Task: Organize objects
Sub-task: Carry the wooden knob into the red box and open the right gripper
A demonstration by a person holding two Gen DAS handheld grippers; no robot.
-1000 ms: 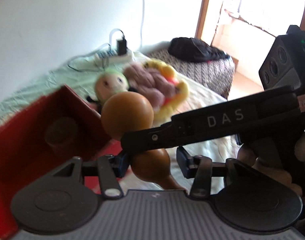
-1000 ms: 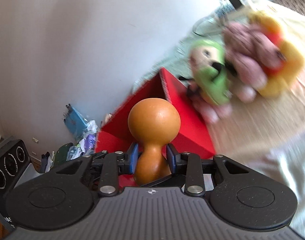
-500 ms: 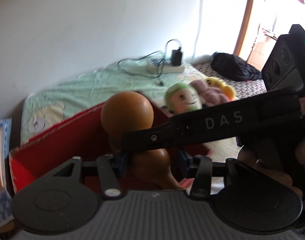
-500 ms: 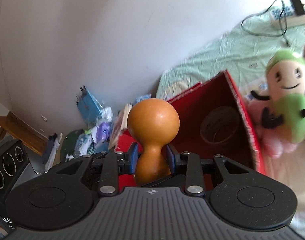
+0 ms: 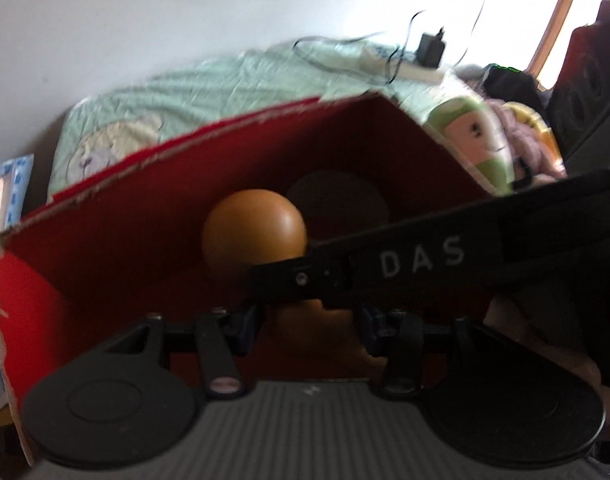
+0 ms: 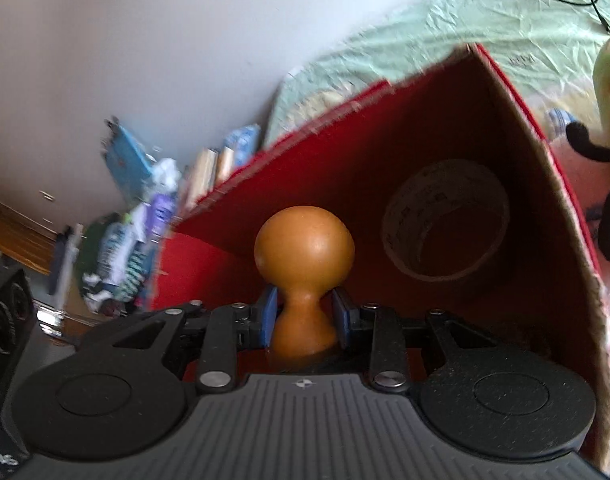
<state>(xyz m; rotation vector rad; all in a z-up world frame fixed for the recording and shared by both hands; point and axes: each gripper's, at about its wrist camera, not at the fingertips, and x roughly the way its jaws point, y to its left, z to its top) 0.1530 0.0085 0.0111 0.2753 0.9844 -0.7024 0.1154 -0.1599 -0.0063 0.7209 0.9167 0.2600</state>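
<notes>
Gourd [image 6: 303,248], clamped at its narrow waist by the right gripper [image 6: 303,316], sits inside the open red box [image 6: 425,128]. Left gripper [image 5: 305,326] gapes wide around the gourd's base, not visibly touching. A tape roll [image 6: 445,224] occupies the box's far corner; plush toys [image 5: 481,136] lie beside it on the green bedsheet [image 5: 225,84].

Smooth, glossy wooden gourd [image 6: 303,242]; matt red cardboard box [image 6: 385,152] with rough torn edges.

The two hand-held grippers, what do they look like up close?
Both are black with a ribbed grey top plate, two round black discs and silver screws. The right hand-held gripper has blue finger pads; its body carries white "DAS" lettering. The left hand-held gripper looks the same.
</notes>
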